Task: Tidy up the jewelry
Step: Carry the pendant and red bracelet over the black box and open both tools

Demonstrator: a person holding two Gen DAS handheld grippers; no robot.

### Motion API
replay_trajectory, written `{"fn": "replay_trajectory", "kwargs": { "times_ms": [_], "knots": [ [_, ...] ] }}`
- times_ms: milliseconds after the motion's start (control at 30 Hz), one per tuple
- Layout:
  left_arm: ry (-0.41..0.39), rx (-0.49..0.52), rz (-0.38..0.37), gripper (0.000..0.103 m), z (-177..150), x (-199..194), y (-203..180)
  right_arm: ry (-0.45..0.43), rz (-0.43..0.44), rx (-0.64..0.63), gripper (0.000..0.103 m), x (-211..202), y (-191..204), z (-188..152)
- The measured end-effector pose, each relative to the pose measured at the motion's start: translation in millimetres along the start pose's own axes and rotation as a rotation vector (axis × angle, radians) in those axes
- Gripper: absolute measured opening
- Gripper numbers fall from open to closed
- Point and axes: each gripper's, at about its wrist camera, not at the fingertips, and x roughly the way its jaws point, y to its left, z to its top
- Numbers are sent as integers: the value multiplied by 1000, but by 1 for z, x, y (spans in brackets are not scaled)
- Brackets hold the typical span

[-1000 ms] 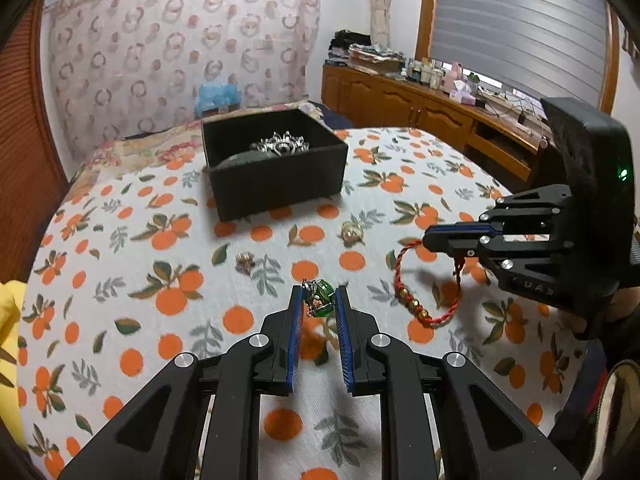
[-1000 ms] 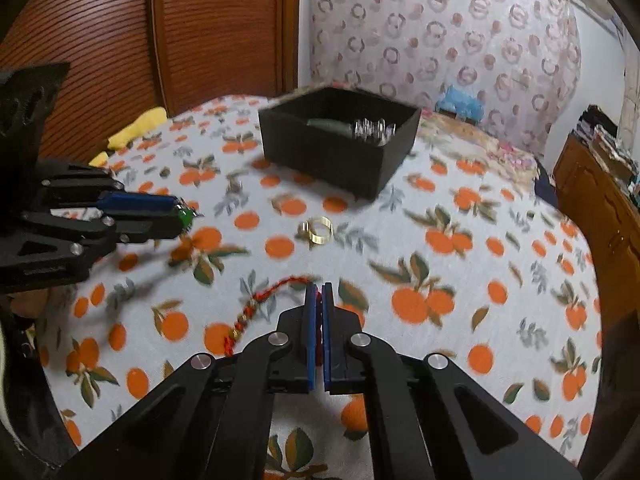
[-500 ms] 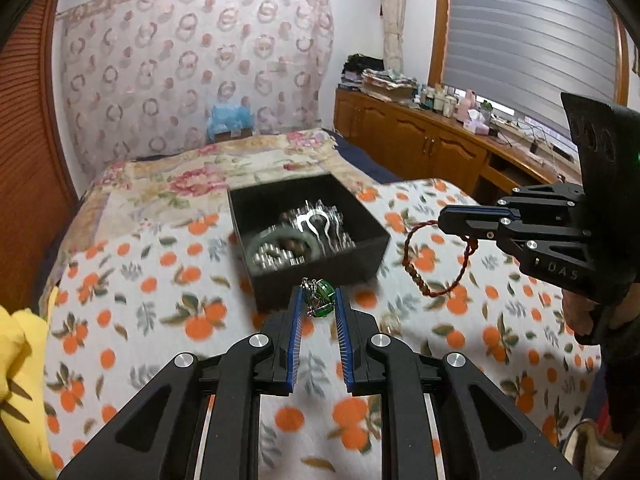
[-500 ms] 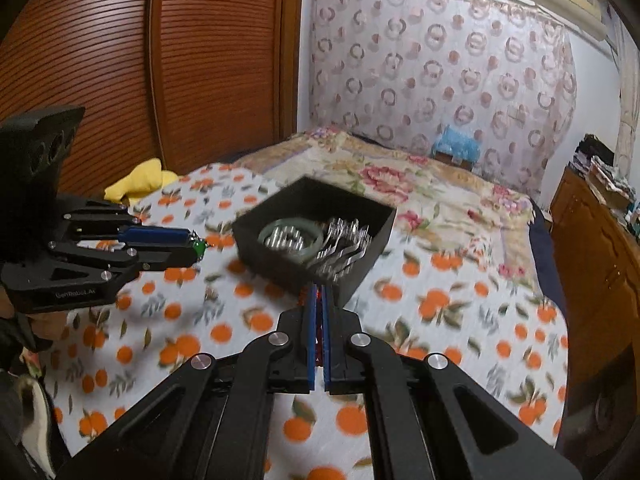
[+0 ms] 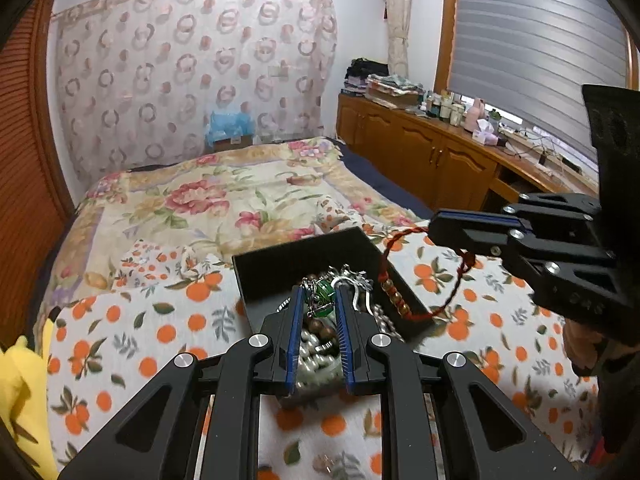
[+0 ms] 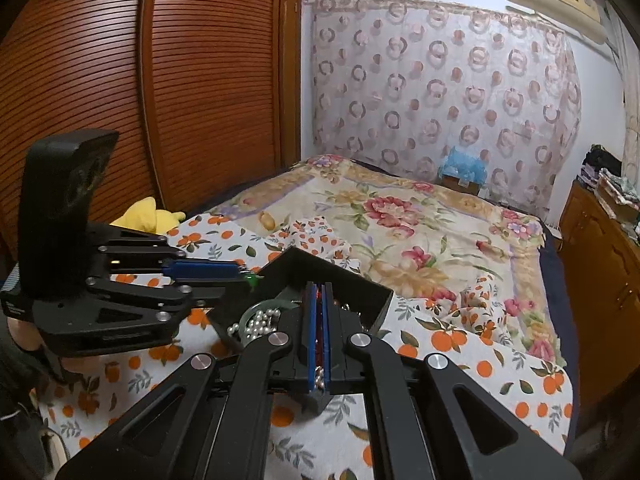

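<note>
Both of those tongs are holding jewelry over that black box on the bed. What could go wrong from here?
The red cord bracelet dangles from the right tongs with its loop straddling the black box wall, so on release it might drape over the edge or slide onto the bedspread. The green bead charm in the left tongs could tangle with the chains and pearls already inside.

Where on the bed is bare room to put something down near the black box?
Free: orange-print cloth left of the black box, toward the yellow toy; also the floral quilt behind it. Crowded: inside the box, full of jewelry, with both grippers above.
</note>
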Motion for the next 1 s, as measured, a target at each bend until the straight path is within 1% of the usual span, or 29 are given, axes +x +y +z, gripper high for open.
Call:
{"fn": "replay_trajectory", "kwargs": {
  "times_ms": [133,300,367,467,700,733,767,800,1000],
  "knots": [
    [16,-2,-3,15,3,16,6,-4,9,54,3,9,-11,-6],
    [11,-16,-7,15,-1,24,9,4,19,70,3,16,-14,-10],
    [3,-9,12,15,-3,25,9,8,20,72,3,18,-14,-10],
    [1,-13,-1,15,-3,25,11,24,17,68,3,24,-10,-11],
    [-17,-39,6,17,-3,15,19,44,14,53,3,34,-5,-11],
    [-24,-39,12,20,-3,12,20,46,14,52,3,36,-3,-10],
    [-28,-38,18,29,-3,10,20,48,15,52,3,37,-3,-11],
    [-37,-37,25,32,-3,7,20,51,15,49,3,38,-2,-10],
    [-59,-43,37,33,2,-3,27,64,13,34,4,44,2,-8]
  ]
}}
